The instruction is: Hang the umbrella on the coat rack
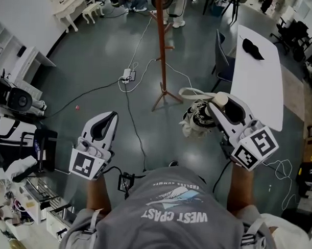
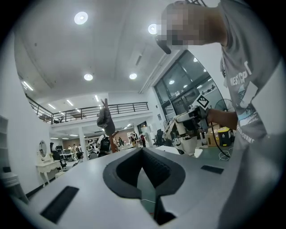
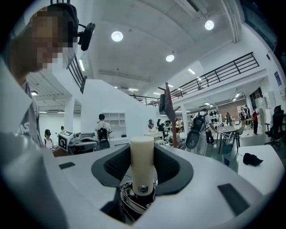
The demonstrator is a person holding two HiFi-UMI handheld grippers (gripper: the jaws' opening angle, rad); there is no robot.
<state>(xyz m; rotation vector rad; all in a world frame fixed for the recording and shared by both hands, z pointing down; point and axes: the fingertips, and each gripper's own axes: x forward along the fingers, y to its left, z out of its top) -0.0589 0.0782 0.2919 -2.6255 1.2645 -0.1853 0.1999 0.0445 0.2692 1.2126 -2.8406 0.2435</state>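
Observation:
The coat rack (image 1: 161, 45) is a red-brown pole on splayed feet, standing on the grey floor ahead of me. In the right gripper view the coat rack (image 3: 170, 120) has a dark garment (image 3: 166, 103) hanging near its top. My right gripper (image 1: 218, 102) is shut on the cream handle (image 3: 141, 163) of the folded black-and-white umbrella (image 1: 197, 119), whose strap loop (image 1: 190, 92) sticks out toward the rack's feet. My left gripper (image 1: 110, 119) is held low at the left, shut and empty. In its own view the left gripper (image 2: 143, 152) points at the distant rack (image 2: 106, 121).
A white table (image 1: 260, 74) with a black item (image 1: 253, 48) stands at the right, a dark chair (image 1: 222, 62) beside it. A power strip (image 1: 128, 74) and cables lie left of the rack's feet. Shelves with equipment (image 1: 14, 98) line the left. People stand far off.

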